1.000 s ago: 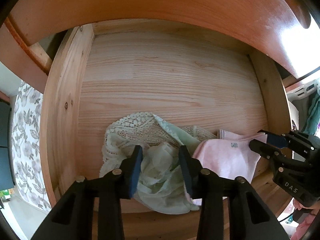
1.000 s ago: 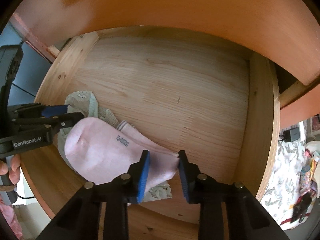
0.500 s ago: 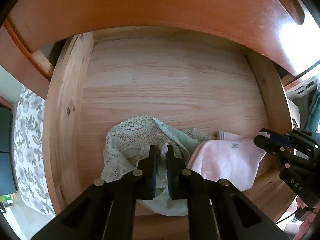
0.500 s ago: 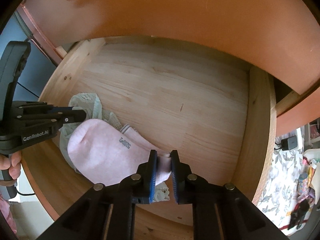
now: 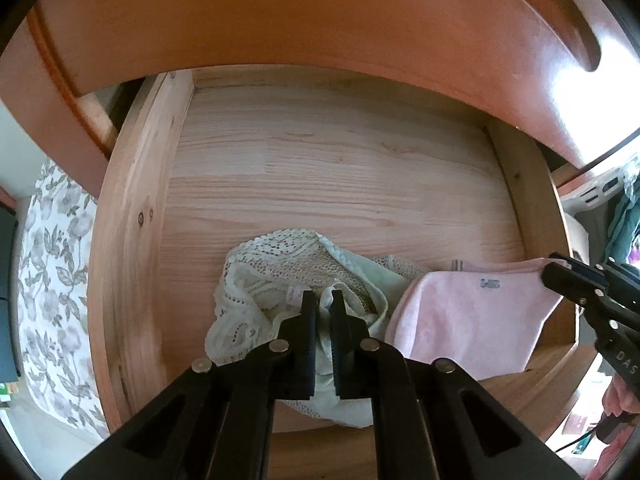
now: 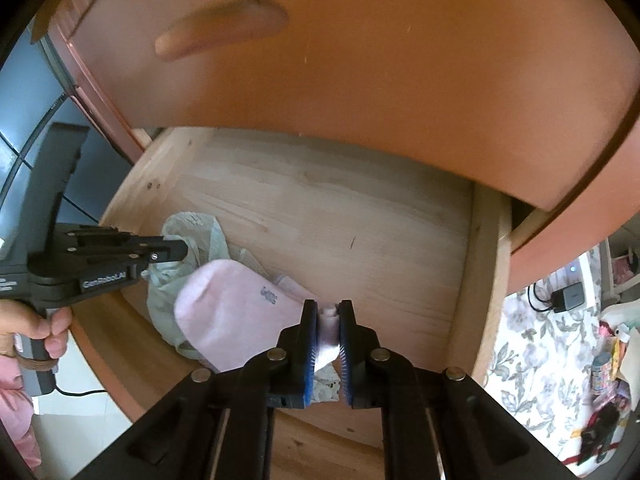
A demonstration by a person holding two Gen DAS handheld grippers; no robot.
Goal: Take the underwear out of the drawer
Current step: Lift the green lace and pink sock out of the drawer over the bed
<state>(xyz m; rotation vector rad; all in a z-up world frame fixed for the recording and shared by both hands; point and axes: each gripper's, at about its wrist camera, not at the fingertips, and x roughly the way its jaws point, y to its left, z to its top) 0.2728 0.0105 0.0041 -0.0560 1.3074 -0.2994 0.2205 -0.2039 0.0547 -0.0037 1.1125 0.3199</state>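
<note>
Pale green lace underwear [image 5: 276, 272] lies bunched at the front of the open wooden drawer [image 5: 132, 240]. My left gripper [image 5: 323, 300] is shut on a fold of its green fabric. Beside it on the right lies pink underwear [image 5: 468, 320] with a small printed mark. In the right wrist view my right gripper [image 6: 328, 312] is shut on one end of the pink underwear [image 6: 236, 312], which hangs slightly raised off the drawer [image 6: 480, 280] floor. There the left gripper [image 6: 176, 250] shows at the left, its tips in the green lace underwear [image 6: 196, 232].
The drawer above [image 6: 360, 60] overhangs the back of the open one, its handle [image 6: 220, 36] showing. Bare pine floor [image 5: 340, 184] fills the drawer behind the clothes. A floral cloth [image 6: 540, 340] with small items lies to the right; a hand [image 6: 40, 324] holds the left tool.
Both grippers closed: the left on the green fabric, the right on the pink underwear. The right gripper then rose and pulled back, lifting the pink end; the left stayed in place.
</note>
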